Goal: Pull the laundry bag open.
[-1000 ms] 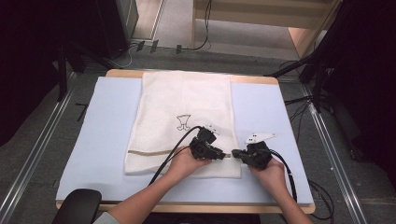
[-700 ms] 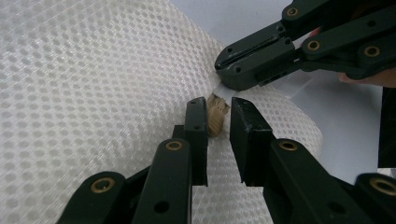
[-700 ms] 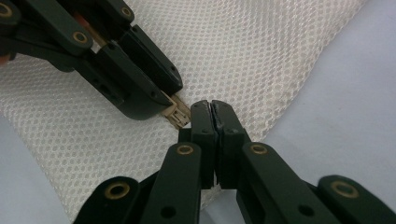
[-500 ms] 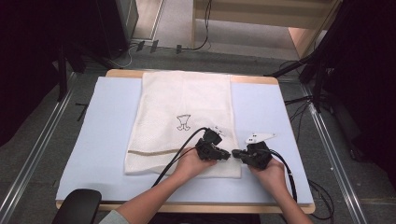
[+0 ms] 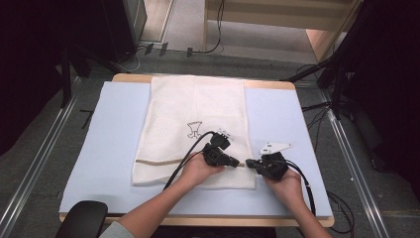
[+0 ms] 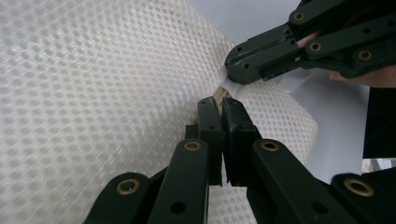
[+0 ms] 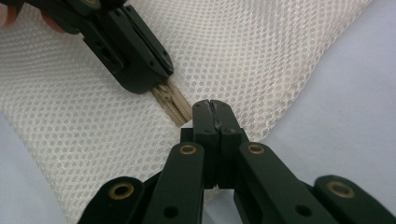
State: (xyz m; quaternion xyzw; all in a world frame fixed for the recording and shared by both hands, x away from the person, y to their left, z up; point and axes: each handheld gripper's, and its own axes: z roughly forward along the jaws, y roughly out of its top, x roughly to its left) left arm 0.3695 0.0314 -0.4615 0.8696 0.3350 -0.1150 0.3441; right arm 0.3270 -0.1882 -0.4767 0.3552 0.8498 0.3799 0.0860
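Left gripper (image 5: 236, 163) just closed on mesh bag (image 5: 193, 114); no legible writing.

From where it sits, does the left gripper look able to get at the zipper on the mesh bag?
Probably yes: the left gripper is already at the zipper of the mesh bag, jaws just closed there, the right gripper pinching the bag's edge beside it. Nothing lies between.

You see the table (image 5: 114, 148) evenly and brightly lit; the surroundings fall dark, and close-up foreground parts blur slightly.
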